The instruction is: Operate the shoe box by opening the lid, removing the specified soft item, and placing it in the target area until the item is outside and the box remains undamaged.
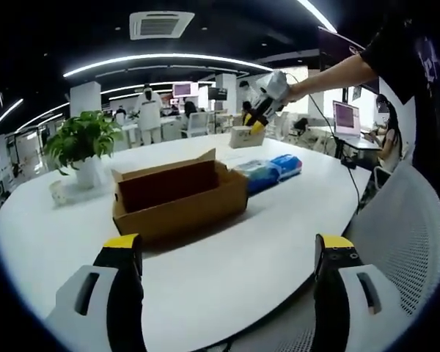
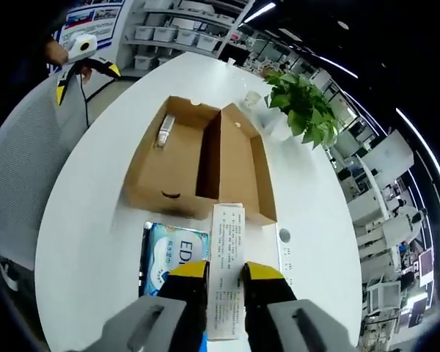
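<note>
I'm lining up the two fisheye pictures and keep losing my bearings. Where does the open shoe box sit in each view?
Left gripper view: the shoe box sits centre-left on the white table, beyond the left tool, side-on with its lid raised.
Right gripper view: the shoe box sits upper centre, seen from above, lid folded open.
Shared landmark: the potted plant beside the box.

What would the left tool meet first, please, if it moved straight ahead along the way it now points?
Probably the near side wall of the open cardboard shoe box on the white table. The left tool is open and aimed over bare tabletop toward it, though depth is hard to judge in the fisheye.
</note>
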Motion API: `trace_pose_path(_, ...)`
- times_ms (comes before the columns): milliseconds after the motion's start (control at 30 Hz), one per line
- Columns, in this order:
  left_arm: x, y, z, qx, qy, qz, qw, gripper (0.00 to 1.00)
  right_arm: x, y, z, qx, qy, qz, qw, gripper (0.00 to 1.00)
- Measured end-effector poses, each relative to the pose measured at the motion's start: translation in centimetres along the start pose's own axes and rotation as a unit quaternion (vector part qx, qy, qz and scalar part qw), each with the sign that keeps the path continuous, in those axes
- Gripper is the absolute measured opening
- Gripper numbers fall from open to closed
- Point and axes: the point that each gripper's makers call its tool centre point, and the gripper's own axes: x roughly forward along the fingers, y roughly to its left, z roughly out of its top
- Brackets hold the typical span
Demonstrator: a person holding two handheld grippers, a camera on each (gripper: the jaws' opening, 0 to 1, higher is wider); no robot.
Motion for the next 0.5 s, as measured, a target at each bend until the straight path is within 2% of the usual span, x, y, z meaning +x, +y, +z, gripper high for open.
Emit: trace_pose_path(500,0.0,-0.1,-0.4,0.005,0.01,0.0,0.9999,0.95,0.7,-0.8,-5.8,0.018,0.031,-0.008,0.9993,0.14)
